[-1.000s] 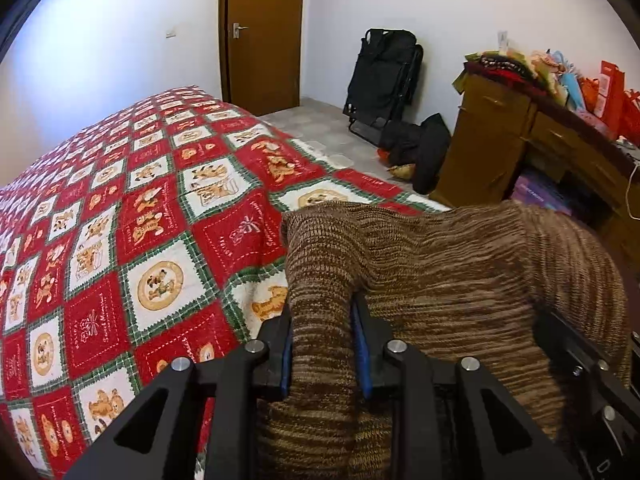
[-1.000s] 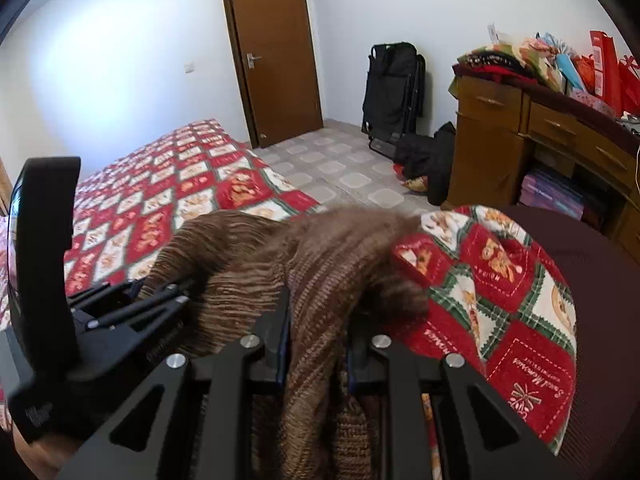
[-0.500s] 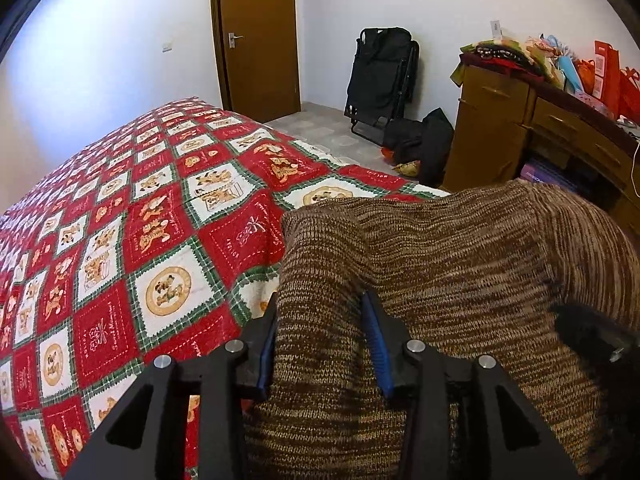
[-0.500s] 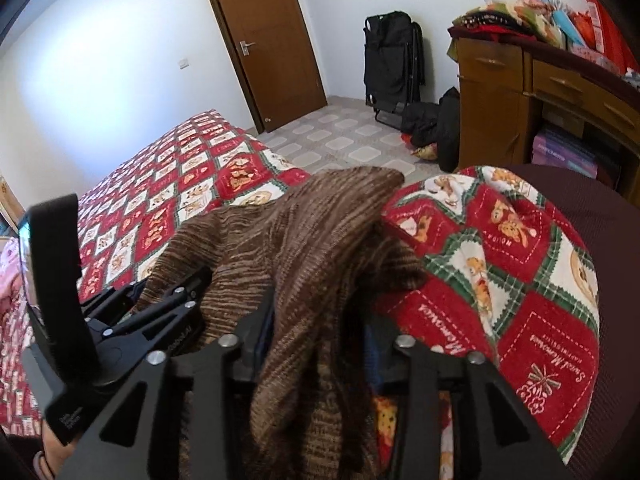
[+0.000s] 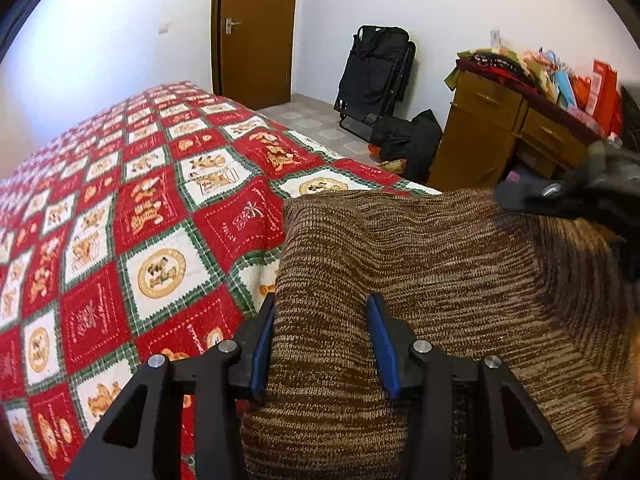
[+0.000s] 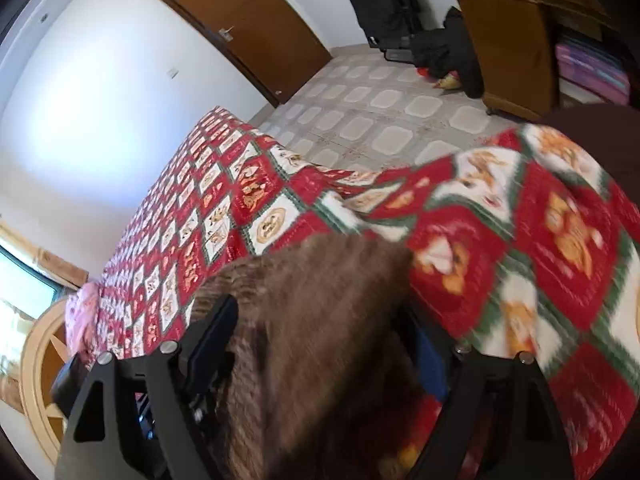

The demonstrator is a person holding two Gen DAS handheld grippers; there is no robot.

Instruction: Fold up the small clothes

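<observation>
A brown striped knit garment (image 5: 420, 272) lies folded on the red patchwork bedspread (image 5: 120, 220). My left gripper (image 5: 322, 344) is open, its blue-padded jaws wide apart with a fold of the knit bulging between them. My right gripper (image 6: 320, 344) is also open, jaws spread wide either side of the knit (image 6: 320, 320); this view is tilted and blurred. The right gripper's black body shows at the right edge of the left wrist view (image 5: 576, 196).
The bedspread (image 6: 540, 240) drapes over the bed's near corner. Beyond are a tiled floor (image 6: 380, 120), a brown door (image 5: 256, 28), a black folded chair (image 5: 376, 72) with bags, and a cluttered wooden dresser (image 5: 500, 128). A wooden chair (image 6: 36, 368) stands at left.
Both grippers have opened step by step and let go of the knit, which now rests on the bed. The right gripper has swung and tilted to the right.
</observation>
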